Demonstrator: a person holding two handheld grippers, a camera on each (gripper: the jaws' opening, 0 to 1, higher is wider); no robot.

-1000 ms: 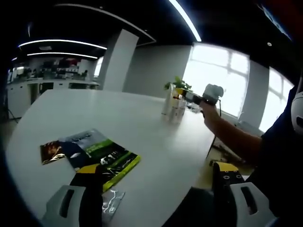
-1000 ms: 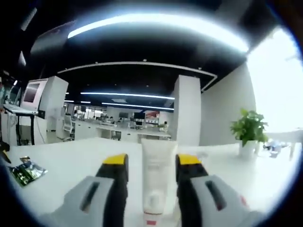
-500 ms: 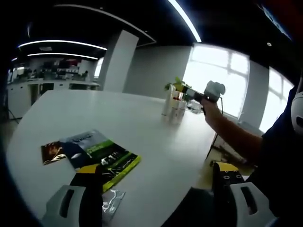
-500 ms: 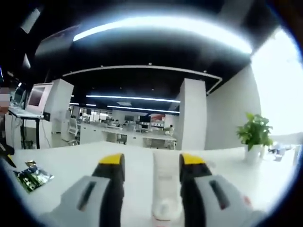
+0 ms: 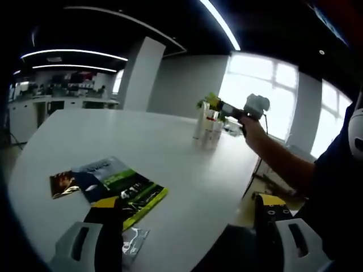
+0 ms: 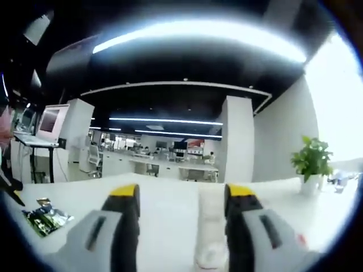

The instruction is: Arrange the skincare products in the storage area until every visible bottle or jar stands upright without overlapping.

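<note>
— Where do things stand with the tube?

— The white tube stands on the white table between the jaws of the right gripper, closer to the right jaw. The jaws are apart, with a clear gap on the tube's left, so nothing is clamped.

— And the others?

— In the left gripper view a small cluster of bottles stands upright near the table's far edge, in front of the potted plant, with the right gripper just beside them. The left gripper hangs low over the near edge by the magazine, jaws spread, holding nothing.

— What could go wrong?

— I'd judge the tube tippy: a sideways drift would let the right jaw clip it — and it could topple into its neighbours.
</note>
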